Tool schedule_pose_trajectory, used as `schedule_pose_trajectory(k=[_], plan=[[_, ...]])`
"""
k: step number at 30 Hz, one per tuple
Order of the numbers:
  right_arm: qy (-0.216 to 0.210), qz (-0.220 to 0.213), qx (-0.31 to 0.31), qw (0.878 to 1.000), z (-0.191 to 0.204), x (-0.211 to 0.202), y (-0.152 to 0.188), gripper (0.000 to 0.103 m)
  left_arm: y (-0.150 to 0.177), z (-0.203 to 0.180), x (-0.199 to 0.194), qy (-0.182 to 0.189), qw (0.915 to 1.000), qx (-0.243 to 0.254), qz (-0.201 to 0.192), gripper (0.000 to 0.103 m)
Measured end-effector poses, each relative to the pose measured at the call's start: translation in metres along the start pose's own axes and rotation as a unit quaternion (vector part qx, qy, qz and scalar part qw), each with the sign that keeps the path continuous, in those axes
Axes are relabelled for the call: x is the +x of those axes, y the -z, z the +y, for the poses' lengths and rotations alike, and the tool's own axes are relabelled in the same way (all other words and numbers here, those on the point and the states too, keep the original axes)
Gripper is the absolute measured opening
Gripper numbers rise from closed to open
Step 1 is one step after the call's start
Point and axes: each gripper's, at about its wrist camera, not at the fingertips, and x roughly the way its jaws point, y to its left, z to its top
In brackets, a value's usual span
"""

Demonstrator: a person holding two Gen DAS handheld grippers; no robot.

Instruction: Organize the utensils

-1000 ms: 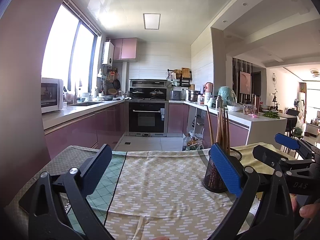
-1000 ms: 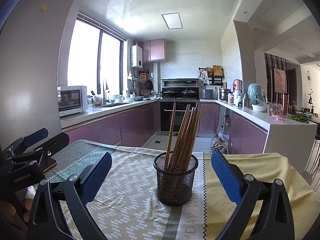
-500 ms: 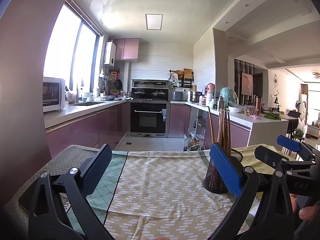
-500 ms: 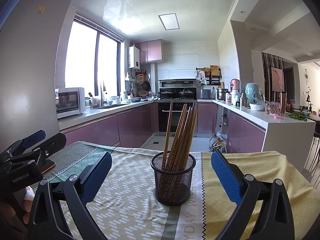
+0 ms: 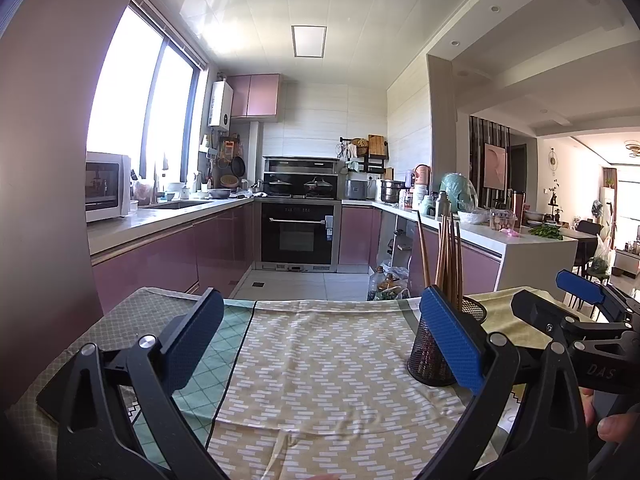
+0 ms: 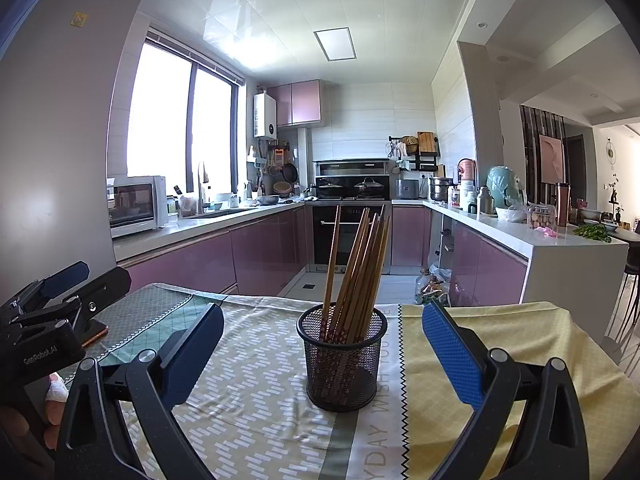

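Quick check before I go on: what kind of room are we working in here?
A home kitchen, it seems: a built-in oven under a stove with pots, a microwave by the sink, and chopsticks in a mesh holder on the clothed table.

Readable lettering only in a few spots. "GenRobot.AI" in small white letters on the black body of the left gripper [image 6: 64, 292], seen at the left edge of the right wrist view. "DAS" in grey letters on the black body of the right gripper [image 5: 576, 300], seen at the right edge of the left wrist view. "DAY WISH YOU" in pale capitals along the grey stripe of the tablecloth [image 6: 380, 420], partly hidden behind the mesh cup [image 6: 342, 364], so cut off at both ends. A yellow sticker and a green-and-white label high on the fridge [image 6: 60, 128], both too small to read.
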Motion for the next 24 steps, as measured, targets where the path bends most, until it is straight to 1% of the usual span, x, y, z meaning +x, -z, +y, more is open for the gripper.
schedule_pose_trajectory(k=[24], plan=[[0.001,0.001,0.0,1.0,0.0002,-0.001,0.0006,0.096,0.003,-0.0046,-0.0004,-0.004,1.0,0.001,0.001,0.097]])
